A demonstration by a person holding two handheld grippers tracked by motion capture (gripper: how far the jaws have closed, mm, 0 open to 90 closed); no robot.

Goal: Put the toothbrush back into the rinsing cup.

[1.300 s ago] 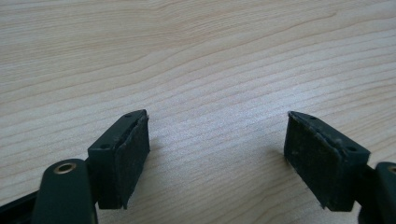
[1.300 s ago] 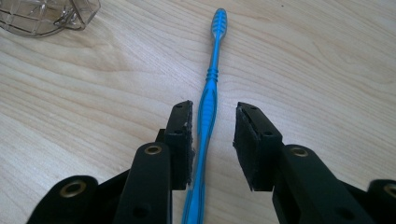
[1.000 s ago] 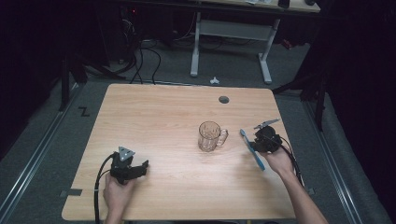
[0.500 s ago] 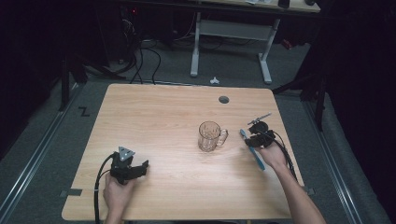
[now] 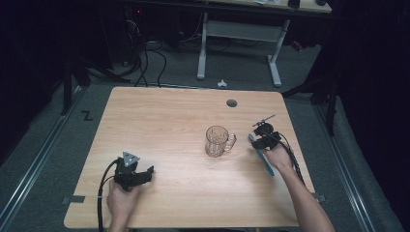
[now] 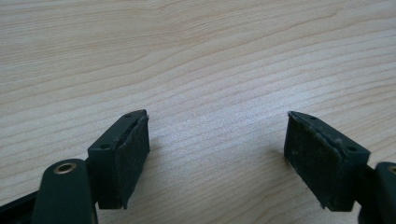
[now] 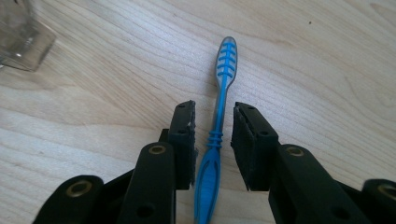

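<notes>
Since the earlier frame, right gripper comes closer to the glass mug, its jaws closing around the blue toothbrush lying at three o'clock of the mug, not yet pressing, while left gripper rests wide open; an off-centre squeeze may flick the thin handle away.

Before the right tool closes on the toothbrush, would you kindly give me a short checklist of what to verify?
1. Toothbrush lies between the right tool jaws: ok.
2. Pads pressing on the handle: not ok; the jaws have just been closing, but gaps show on both sides.
3. Toothbrush flat on the table: ok.
4. Mug stands apart from the toothbrush: ok.
5. Left tool open with nothing between its jaws, resting away from the mug: ok.
6. Bristles face up or down: cannot tell.
</notes>
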